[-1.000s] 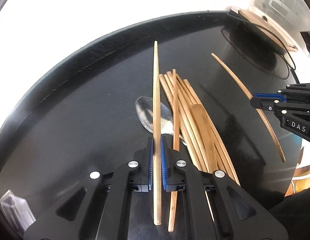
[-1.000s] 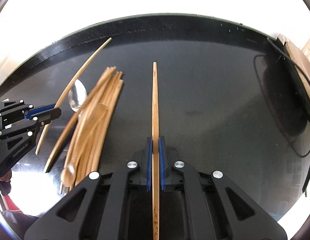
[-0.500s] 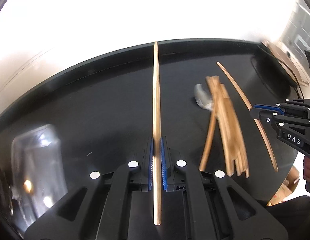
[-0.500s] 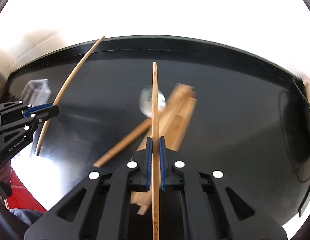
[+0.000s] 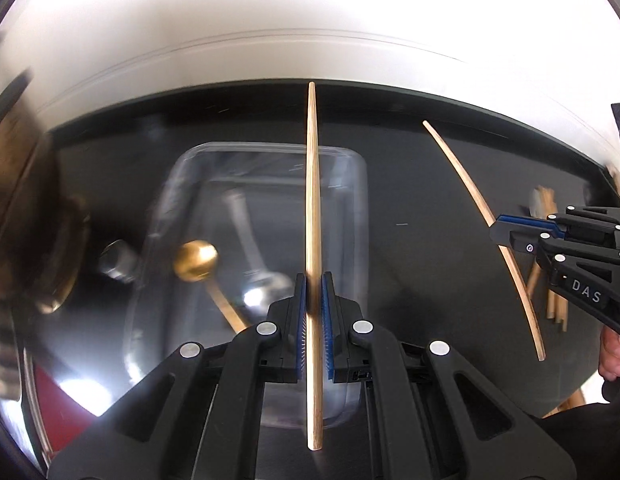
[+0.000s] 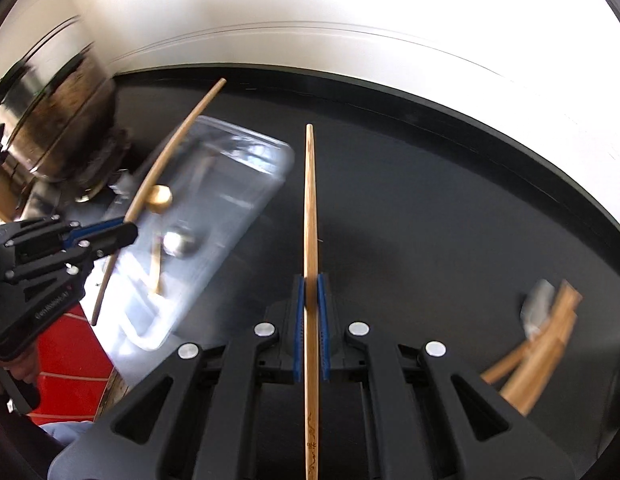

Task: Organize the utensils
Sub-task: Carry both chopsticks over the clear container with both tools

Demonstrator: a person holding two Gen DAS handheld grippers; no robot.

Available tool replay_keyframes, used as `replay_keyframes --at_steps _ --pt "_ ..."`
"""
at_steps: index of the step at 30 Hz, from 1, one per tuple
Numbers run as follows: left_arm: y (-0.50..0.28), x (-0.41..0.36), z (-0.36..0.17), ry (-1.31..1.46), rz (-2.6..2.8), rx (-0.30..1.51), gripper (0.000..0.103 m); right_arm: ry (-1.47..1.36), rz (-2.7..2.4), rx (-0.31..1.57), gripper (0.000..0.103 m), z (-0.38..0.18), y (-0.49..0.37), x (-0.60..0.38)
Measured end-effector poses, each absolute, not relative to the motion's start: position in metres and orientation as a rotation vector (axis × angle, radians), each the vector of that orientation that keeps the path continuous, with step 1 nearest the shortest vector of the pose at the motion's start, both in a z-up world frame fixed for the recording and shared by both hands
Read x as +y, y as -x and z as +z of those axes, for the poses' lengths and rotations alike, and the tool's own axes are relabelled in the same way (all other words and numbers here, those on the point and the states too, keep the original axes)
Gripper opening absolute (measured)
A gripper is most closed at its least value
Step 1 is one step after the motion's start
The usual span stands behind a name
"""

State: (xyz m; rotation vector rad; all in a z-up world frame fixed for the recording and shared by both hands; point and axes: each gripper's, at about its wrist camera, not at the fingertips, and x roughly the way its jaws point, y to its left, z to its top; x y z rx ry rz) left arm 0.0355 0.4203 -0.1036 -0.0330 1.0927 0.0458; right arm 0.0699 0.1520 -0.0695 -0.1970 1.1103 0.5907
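Left wrist: clear tray point(image 5: 350, 168) under chopstick point(image 5: 312, 184).

Strong daylight is flooding in from beyond the far edge of the round black glossy tabletop point(image 5: 410, 184), blowing the background out to featureless white in both views. The clear plastic rectangular tray point(image 5: 350, 184) is smearing with motion blur and catching white glare, as is the loose bundle of wooden chopsticks point(image 6: 538, 352) at the right. Fisheye distortion is bending the table's rim, and dark vignetting is rounding every corner.
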Motion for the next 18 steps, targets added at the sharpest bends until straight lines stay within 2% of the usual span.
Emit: replay_keyframes --at_steps 10,18 --pt "-0.026 0.500 -0.114 0.080 0.097 1.122 0.006 0.168 0.687 1.158 0.007 -0.073 -0.076 0.264" --pt "-0.039 0.523 -0.129 0.121 0.075 1.154 0.006 0.118 0.652 1.219 0.007 -0.085 -0.096 0.290"
